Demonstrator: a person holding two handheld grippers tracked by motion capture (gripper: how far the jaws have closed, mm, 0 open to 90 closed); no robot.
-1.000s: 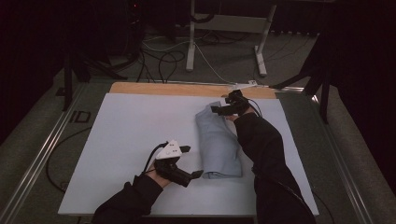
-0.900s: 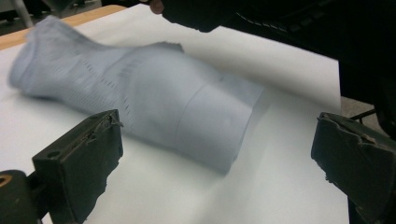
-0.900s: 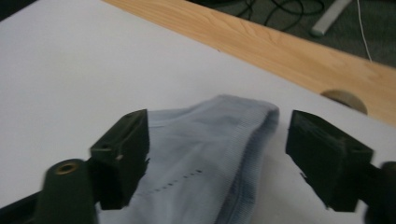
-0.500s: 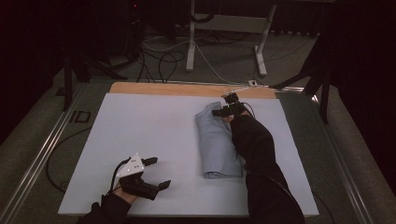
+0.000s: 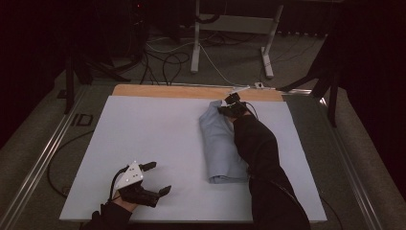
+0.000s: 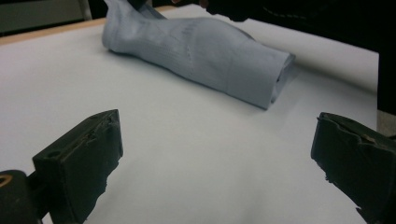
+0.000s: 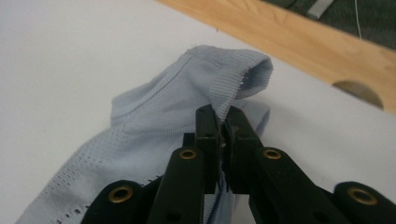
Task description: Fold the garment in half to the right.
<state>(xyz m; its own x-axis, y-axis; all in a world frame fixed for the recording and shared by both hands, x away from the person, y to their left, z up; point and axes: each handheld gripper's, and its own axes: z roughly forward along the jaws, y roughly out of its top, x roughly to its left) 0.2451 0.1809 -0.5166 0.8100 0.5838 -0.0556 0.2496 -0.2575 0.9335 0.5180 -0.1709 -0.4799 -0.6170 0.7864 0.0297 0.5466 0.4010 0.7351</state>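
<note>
A light blue knitted garment (image 5: 221, 143) lies folded into a long strip on the white table top (image 5: 158, 139), running from near the far edge toward the front. My right gripper (image 5: 225, 106) is at its far end, shut on the ribbed hem (image 7: 236, 84), which it lifts slightly off the table. My left gripper (image 5: 157, 178) rests near the front left of the table, open, with nothing between its jaws; the garment (image 6: 205, 51) lies well ahead of it. A dark sleeve (image 5: 261, 153) covers part of the garment's right side.
A wooden strip (image 5: 191, 92) borders the table's far edge. Metal rails (image 5: 43, 158) run along both sides. Beyond the table stand a white frame (image 5: 230, 28) and loose cables (image 5: 163, 62) on the floor.
My left gripper has pulled away from the garment's near end, moving left and toward the front edge, and now stands open. The right gripper stays shut at the far end.
</note>
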